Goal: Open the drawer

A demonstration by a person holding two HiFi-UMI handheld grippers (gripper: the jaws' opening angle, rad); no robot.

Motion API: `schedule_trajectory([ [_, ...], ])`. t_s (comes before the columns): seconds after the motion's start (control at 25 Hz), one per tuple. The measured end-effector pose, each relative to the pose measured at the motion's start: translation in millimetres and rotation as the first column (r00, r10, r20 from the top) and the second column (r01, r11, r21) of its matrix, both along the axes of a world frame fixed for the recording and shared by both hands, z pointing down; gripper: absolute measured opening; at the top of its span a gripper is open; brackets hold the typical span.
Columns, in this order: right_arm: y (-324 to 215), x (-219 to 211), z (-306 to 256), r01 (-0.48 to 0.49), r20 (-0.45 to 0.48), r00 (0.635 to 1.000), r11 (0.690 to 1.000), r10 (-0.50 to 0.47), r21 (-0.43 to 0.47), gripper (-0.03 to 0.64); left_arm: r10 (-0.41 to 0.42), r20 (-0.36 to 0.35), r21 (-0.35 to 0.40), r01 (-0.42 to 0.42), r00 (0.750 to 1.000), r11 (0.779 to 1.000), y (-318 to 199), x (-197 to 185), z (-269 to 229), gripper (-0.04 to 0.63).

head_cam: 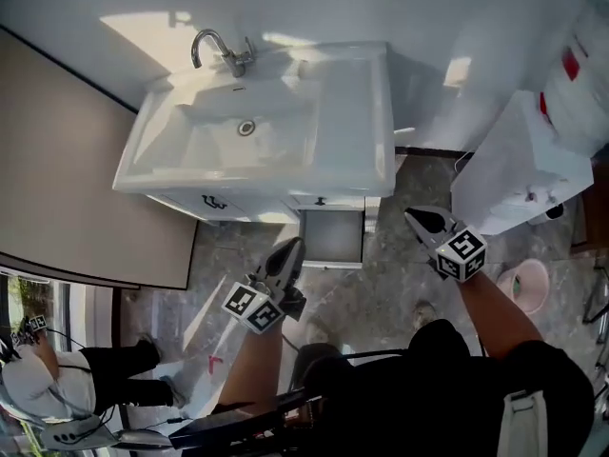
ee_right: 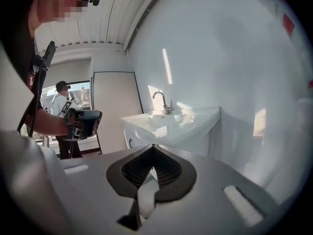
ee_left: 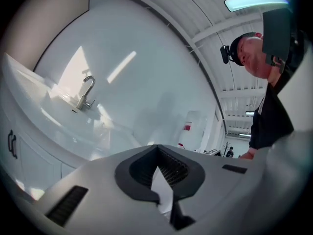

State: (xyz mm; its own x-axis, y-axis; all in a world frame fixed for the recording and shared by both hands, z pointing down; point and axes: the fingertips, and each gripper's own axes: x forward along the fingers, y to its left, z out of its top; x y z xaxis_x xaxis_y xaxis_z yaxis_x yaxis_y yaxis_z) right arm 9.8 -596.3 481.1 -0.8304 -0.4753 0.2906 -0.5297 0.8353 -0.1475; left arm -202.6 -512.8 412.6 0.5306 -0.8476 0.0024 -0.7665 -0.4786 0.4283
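Although the head view shows the small grey drawer [head_cam: 331,237] standing out beneath the white ceramic washbasin [head_cam: 352,112], above marbled grey floor [head_cam: 381,293], a careless arm could knock it shut. The left gripper view shows the left gripper [ee_left: 157,145] pressed together, empty, facing a bare white wall [ee_left: 146,82]. The right gripper view shows the right gripper [ee_right: 152,145] likewise closed on nothing.
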Motion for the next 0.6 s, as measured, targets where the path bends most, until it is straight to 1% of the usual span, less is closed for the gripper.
schedule_trajectory([
  [0.24, -6.7, 19.3, -78.1, -0.054, 0.002, 0.999, 0.998, 0.053, 0.023, -0.002, 0.023, 0.008, 0.051, -0.023, 1.0, 0.998, -2.3, 10.8, -81.0, 0.0],
  [0.32, -10.3, 30.6, -103.1, -0.074, 0.007, 0.997, 0.997, 0.074, 0.035, -0.002, 0.019, 0.028, 0.061, -0.021, 0.999, 0.998, -1.6, 16.6, -105.9, 0.0],
  [0.48, -14.4, 51.7, -141.7, -0.117, 0.007, 0.993, 0.992, 0.116, 0.041, -0.002, 0.005, 0.052, 0.083, -0.009, 0.999, 0.997, 3.3, 18.9, -141.1, 0.0],
  [0.6, -13.4, 57.3, -167.5, -0.126, 0.002, 0.992, 0.991, 0.126, 0.038, -0.002, 0.004, 0.061, 0.077, -0.008, 0.998, 0.997, 7.7, 19.5, -168.8, 0.0],
])
